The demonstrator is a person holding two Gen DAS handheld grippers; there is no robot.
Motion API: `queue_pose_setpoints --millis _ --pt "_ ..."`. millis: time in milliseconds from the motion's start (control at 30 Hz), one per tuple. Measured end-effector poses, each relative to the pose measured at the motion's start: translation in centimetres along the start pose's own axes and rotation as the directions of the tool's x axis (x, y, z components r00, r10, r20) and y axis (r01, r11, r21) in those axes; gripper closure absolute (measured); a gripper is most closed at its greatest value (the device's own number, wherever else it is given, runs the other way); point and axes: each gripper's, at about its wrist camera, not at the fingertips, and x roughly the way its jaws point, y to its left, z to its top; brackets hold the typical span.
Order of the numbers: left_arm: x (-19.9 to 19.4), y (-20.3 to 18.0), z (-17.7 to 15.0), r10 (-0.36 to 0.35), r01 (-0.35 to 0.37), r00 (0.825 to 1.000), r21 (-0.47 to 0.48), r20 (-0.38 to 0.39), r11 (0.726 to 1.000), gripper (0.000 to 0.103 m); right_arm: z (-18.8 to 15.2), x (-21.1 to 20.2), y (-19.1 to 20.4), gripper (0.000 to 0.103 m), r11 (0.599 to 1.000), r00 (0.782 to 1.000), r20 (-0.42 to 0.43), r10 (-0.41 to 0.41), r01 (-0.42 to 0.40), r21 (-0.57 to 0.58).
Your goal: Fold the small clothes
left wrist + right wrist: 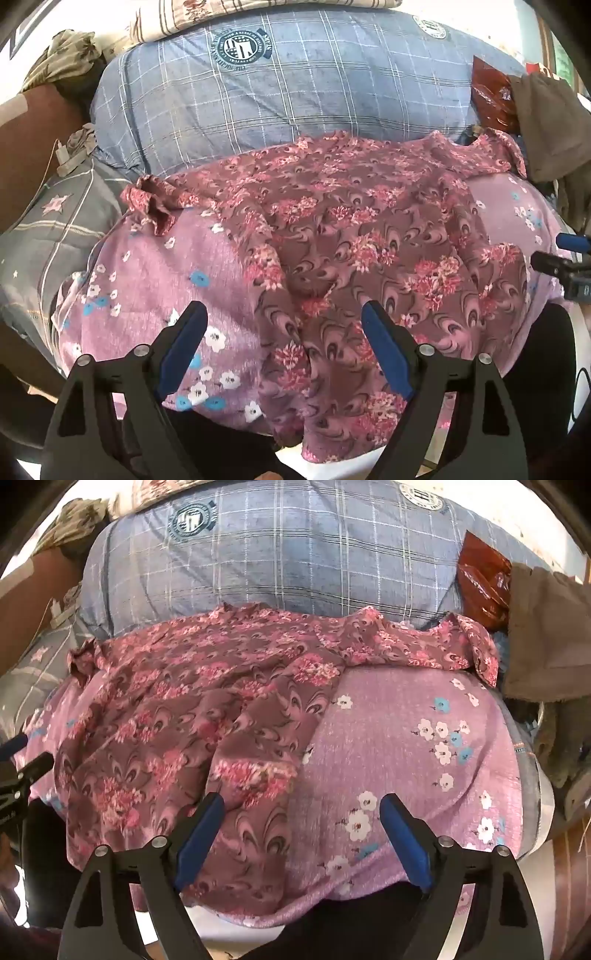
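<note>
Across a lilac flowered bedsheet [424,709] a maroon floral garment [332,221] is spread crosswise ahead of the left gripper [284,325] and right gripper [303,812]; both are held wide, empty.

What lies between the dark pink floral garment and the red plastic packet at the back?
In the right wrist view, the blue checked pillow and a dark gap lie between the dark pink floral garment and the red plastic packet.
</note>
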Motion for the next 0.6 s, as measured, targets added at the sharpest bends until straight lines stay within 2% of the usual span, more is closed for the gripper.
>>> queue_pose_setpoints --millis 100,167,233,267,300,500,600 --pt "-0.5 -0.1 0.0 -0.020 0.020 1.000 -0.009 -0.002 1.000 0.017 0.1 -0.1 -0.3 0.015 1.000 1.000 0.010 -0.004 0.004 -0.025" --pt "-0.9 -0.3 0.0 -0.039 0.038 0.999 -0.019 -0.005 0.999 0.017 -1.7 -1.2 0.8 0.015 0.997 0.998 0.058 -0.027 0.031 -0.074" --pt "-1.4 -0.5 -0.1 -0.055 0.055 0.998 -0.025 -0.009 0.998 0.017 -2.3 -1.6 1.4 0.015 0.993 0.996 0.070 -0.047 0.054 -0.109" --pt "-0.6 0.1 -0.6 -0.035 0.033 0.999 -0.052 -0.035 0.998 0.017 -2.6 -1.8 1.6 0.014 0.992 0.996 0.073 -0.048 0.057 -0.115" --pt "-0.5 0.3 -0.6 -0.043 0.041 0.998 -0.049 -0.044 0.998 0.017 -2.9 -1.8 2.0 0.014 0.991 0.996 0.076 -0.055 0.064 -0.121" --pt "-0.7 0.1 -0.9 -0.079 0.075 0.995 -0.055 -0.062 0.996 0.017 -3.7 -1.7 2.9 0.014 0.988 0.997 0.066 -0.037 0.046 -0.145" --pt "-1.0 -0.5 -1.6 -0.079 0.077 0.996 -0.043 -0.042 0.996 0.017 -3.8 -1.6 3.1 0.014 0.988 0.998 0.067 -0.023 0.033 -0.151"
